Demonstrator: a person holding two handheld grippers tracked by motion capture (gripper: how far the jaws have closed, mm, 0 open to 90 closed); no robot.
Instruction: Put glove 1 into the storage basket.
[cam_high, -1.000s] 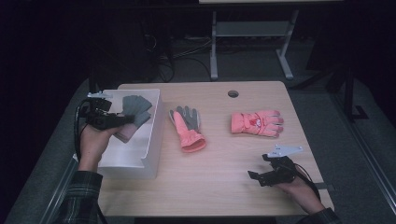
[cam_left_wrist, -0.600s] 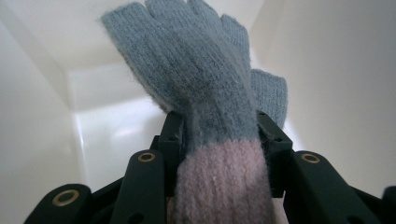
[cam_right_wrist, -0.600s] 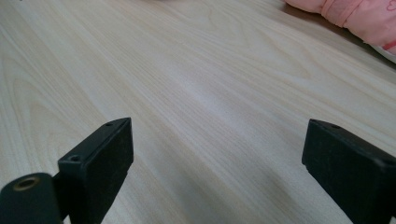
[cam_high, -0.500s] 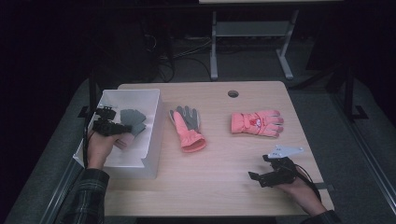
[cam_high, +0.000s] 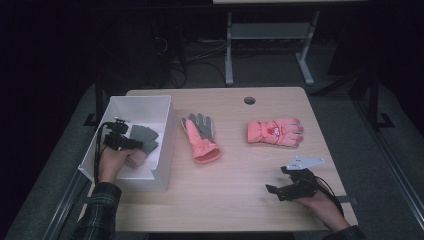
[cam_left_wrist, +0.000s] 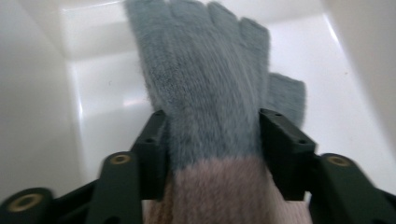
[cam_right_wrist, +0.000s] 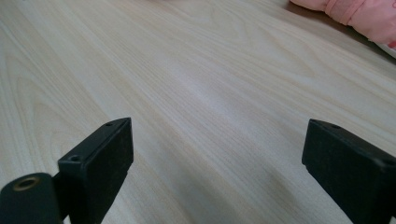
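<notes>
Grey-and-pink glove (cam_left_wrist: 210, 107) laid inside white bin (cam_high: 150, 107), cuff cut off at frame bottom. Left gripper (cam_high: 131, 142) jaws just widened, glove between them, pad contact unclear. Right gripper (cam_high: 280, 181) jaws spread, nothing grasped, rested on table (cam_right_wrist: 196, 70).

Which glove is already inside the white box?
The grey glove with a pink cuff, between the left gripper jaws in the box. The other two gloves lie on the table.
</notes>
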